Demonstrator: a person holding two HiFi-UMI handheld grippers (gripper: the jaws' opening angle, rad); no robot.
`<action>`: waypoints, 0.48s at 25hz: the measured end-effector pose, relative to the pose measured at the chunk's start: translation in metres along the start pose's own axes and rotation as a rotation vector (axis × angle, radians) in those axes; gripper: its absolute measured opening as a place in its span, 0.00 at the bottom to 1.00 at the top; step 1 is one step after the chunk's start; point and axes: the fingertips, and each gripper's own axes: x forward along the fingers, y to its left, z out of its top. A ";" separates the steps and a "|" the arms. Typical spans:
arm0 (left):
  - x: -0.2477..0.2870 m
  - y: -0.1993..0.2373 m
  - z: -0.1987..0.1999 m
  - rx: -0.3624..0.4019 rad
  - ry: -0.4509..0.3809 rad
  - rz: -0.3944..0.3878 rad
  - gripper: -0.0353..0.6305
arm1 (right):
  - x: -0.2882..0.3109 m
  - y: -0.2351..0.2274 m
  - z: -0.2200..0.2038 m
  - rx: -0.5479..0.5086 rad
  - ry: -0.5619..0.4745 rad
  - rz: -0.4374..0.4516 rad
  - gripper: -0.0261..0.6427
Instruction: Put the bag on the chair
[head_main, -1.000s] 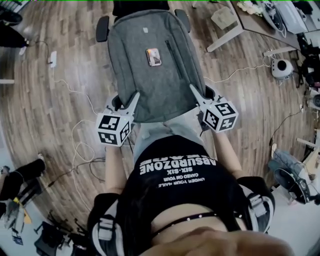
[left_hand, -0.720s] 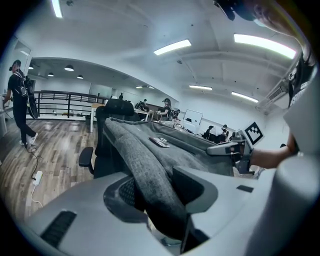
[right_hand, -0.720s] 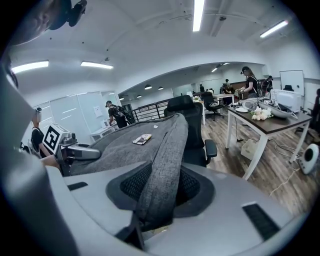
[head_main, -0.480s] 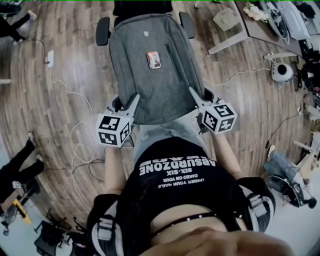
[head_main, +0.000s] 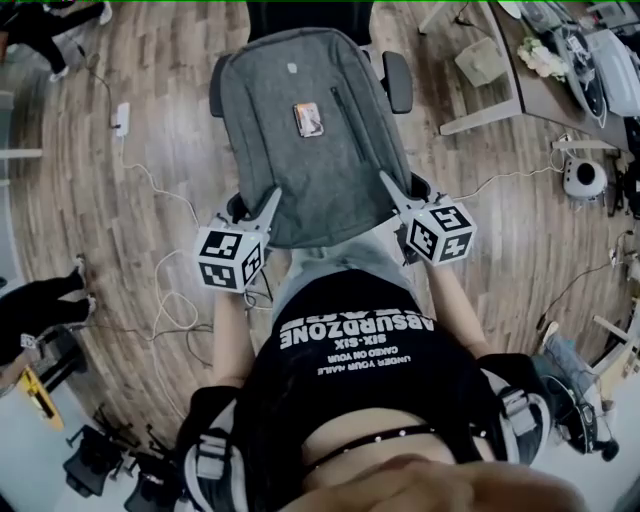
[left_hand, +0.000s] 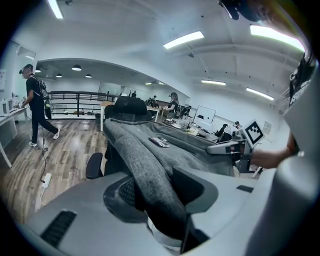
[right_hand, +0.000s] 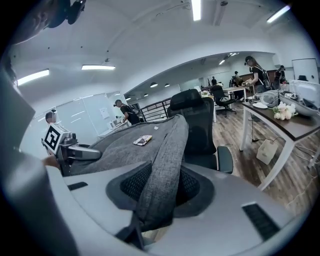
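The grey backpack (head_main: 310, 130) hangs flat between both grippers, with a small card patch (head_main: 308, 118) on its face. My left gripper (head_main: 266, 203) is shut on the bag's near left edge, and my right gripper (head_main: 389, 187) is shut on its near right edge. The bag's fabric runs between the jaws in the left gripper view (left_hand: 152, 182) and in the right gripper view (right_hand: 159, 186). The black office chair (head_main: 398, 80) stands under and beyond the bag, mostly hidden by it. Only its armrests and headrest (right_hand: 192, 107) show.
A desk (head_main: 560, 95) with clutter stands at the upper right, with a box (head_main: 483, 60) beside its leg. Cables (head_main: 165, 300) and a power strip (head_main: 122, 118) lie on the wooden floor to the left. A person's legs (head_main: 40, 300) show at the left edge.
Both grippers keep their hold on the bag. The chair and floor have slid rightward in the head view, and the person at the left has shifted.
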 end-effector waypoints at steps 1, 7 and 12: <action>0.009 0.001 0.009 0.005 -0.001 0.006 0.30 | 0.005 -0.009 0.008 0.000 -0.005 0.004 0.24; 0.062 0.002 0.053 0.013 -0.003 0.045 0.30 | 0.033 -0.066 0.048 0.000 -0.019 0.039 0.24; 0.099 0.005 0.074 0.008 0.016 0.077 0.30 | 0.057 -0.103 0.065 -0.003 -0.008 0.067 0.24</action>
